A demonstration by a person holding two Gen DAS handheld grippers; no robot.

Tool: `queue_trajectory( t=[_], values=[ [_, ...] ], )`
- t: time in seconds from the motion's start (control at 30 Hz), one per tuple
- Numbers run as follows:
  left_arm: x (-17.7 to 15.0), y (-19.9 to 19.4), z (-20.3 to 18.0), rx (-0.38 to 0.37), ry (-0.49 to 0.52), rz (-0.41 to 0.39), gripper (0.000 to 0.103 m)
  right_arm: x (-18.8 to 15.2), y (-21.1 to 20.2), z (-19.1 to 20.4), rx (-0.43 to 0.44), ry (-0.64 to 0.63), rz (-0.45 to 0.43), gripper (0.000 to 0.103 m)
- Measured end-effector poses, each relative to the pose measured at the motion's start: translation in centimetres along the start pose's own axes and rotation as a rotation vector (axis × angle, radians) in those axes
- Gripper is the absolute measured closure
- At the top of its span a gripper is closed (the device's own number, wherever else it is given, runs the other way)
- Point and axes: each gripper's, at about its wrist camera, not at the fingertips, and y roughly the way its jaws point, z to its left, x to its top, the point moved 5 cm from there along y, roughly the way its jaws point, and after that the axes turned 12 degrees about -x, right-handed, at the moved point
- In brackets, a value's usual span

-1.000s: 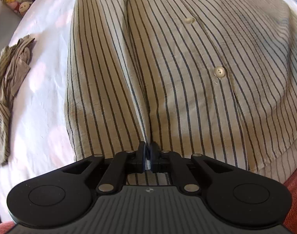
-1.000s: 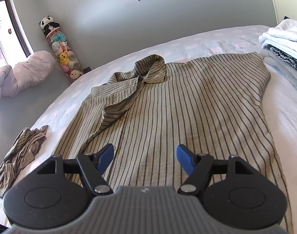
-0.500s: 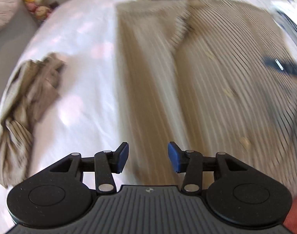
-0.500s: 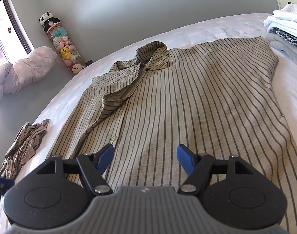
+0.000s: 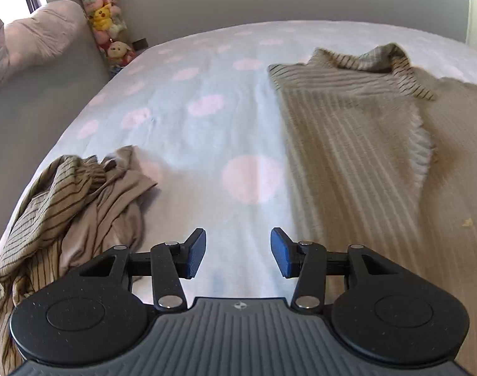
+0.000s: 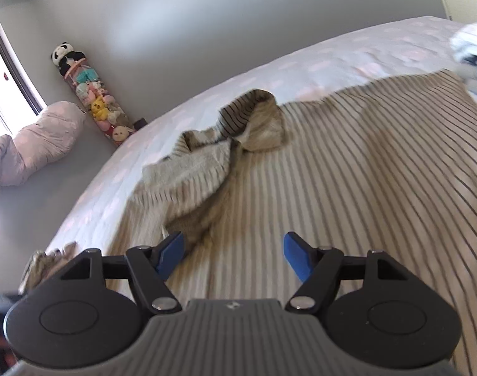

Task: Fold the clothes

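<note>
Left gripper [image 5: 238, 252], clamped on the shirt [image 5: 363, 163] a second ago, has let go and swung off over bare bed [image 5: 207, 119], jaws apart and empty. Right gripper [image 6: 233, 255] hangs open above the spread shirt. That fold looks placed; next grasp pending.

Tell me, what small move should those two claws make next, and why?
Probably the left gripper should swing right to the striped shirt's near edge and pinch it. Both it and the right gripper are open and empty; the left one, just opened, hangs over bare bedsheet.
</note>
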Motion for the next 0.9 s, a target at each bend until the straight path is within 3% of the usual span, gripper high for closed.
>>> queue_trajectory(
  t=[0.13,0.27,0.53,0.6,0.8,0.9],
  values=[
    [-1.5,1.4,2.7,0.042,0.012,0.048,0.06,3.9,5.8,1.9,-0.012,-0.015,0.025,0.029],
    [-1.8,1.5,4.8,0.013,-0.04,0.03,0.06,6.8,11.5,3.2,-0.044,-0.043,0.069,0.029],
    [-2.4,2.3,6.2,-0.024,-0.088,0.016,0.059,9.0,18.7,3.5,-0.099,-0.078,0.129,0.033],
    [-2.4,2.4,6.4,-0.029,-0.101,0.012,0.059,9.1,19.7,3.7,-0.111,-0.076,0.136,0.042],
    [-2.4,2.6,6.7,-0.037,-0.119,0.007,0.057,9.4,20.7,4.7,-0.11,-0.082,0.151,0.087],
    [-2.4,2.7,6.9,-0.045,-0.134,0.006,0.055,10.0,19.6,6.3,-0.093,-0.126,0.142,0.099]
  ],
)
